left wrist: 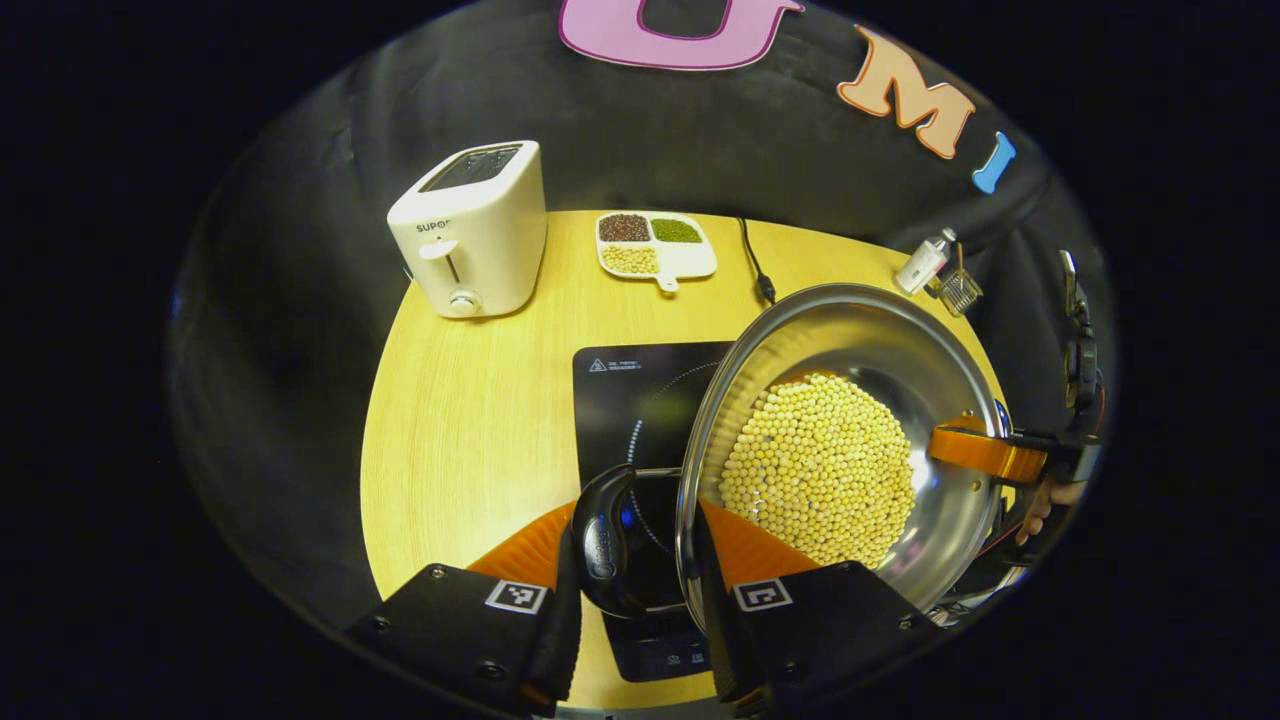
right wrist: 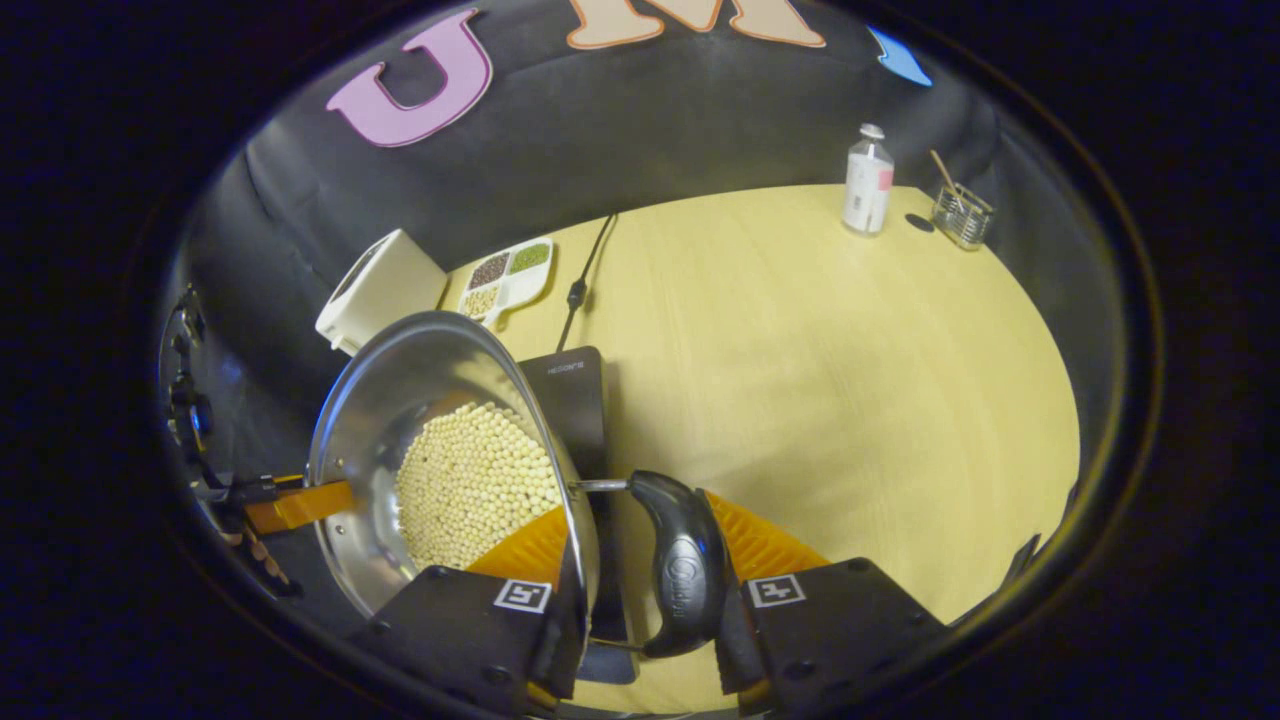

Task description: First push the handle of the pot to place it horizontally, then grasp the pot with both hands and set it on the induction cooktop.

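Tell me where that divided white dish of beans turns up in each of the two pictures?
Left gripper view: the divided white dish of beans lies top centre on the round yellow wooden table, just right of the white toaster.
Right gripper view: the dish lies upper left, again right of the toaster, beyond the steel pot of pale beans.
Shared landmark: the toaster.

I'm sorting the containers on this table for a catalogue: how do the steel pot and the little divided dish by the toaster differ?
The pot is round, shiny metal and deep; the divided dish is white, shallow and roughly square with a small tab handle. The pot is held by its side handles, one in the left tool, one in the right tool, above the cooktop; the dish lies flat on the table. The pot holds one heap of pale beans; the dish holds three kinds, each in its own compartment. Both hold dry beans or grains.
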Motion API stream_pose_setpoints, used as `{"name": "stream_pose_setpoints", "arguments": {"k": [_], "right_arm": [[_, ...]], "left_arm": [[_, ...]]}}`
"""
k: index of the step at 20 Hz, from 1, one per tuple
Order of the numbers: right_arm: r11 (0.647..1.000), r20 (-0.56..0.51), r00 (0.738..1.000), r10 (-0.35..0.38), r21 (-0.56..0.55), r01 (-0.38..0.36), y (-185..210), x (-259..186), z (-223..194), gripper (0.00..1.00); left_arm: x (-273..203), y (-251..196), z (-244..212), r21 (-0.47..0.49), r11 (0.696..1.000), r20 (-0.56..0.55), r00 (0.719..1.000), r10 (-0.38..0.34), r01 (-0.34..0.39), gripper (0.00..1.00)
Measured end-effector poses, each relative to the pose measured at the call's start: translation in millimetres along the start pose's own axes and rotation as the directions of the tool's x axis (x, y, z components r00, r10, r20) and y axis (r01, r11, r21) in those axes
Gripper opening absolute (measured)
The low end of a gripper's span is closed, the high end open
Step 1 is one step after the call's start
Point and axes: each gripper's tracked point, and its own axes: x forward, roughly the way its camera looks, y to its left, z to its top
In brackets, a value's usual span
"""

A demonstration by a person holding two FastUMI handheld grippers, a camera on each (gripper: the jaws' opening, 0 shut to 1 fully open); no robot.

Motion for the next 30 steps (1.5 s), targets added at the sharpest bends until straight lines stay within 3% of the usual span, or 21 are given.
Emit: {"name": "stream_pose_setpoints", "arguments": {"k": [12,13,14,15,16,22,24,29,30], "right_arm": [[1.0,-0.044,0.999,-0.005,0.016,0.006,15,34,-3,0.49],[1.0,-0.044,0.999,-0.004,0.016,0.005,15,34,-2,0.56],[1.0,-0.052,0.999,0.0,0.021,0.001,17,36,-3,0.56],[1.0,-0.057,0.998,0.008,0.022,-0.007,18,38,-4,0.56],[1.0,-0.052,0.999,0.017,0.021,-0.016,19,40,-2,0.49],[0.999,-0.054,0.998,0.036,0.01,-0.036,19,46,-8,0.55],[1.0,-0.037,0.999,0.009,0.027,-0.008,14,45,-10,0.58],[0.999,0.032,0.999,-0.003,0.051,0.002,0,23,-6,0.92],[0.997,0.058,0.998,0.009,0.074,-0.013,2,16,-2,0.97]], "left_arm": [[23,21,2,0.005,1.0,-0.012,1.0,0.01,-0.01,0.54],[24,23,3,0.013,1.0,-0.011,1.0,0.012,-0.012,0.53],[23,23,4,0.022,1.0,-0.005,1.0,0.012,-0.012,0.53],[23,25,5,0.024,1.0,0.003,1.0,0.012,-0.012,0.53],[24,27,4,0.02,1.0,0.008,1.0,0.012,-0.012,0.53],[27,29,-1,0.093,0.995,0.037,0.999,0.037,-0.04,0.67],[26,32,-8,0.105,0.992,0.034,0.998,0.061,-0.064,0.73],[6,36,-14,0.078,0.993,0.129,0.989,0.078,-0.088,0.99],[2,35,-14,0.066,0.994,0.143,0.987,0.075,-0.085,0.96]]}}
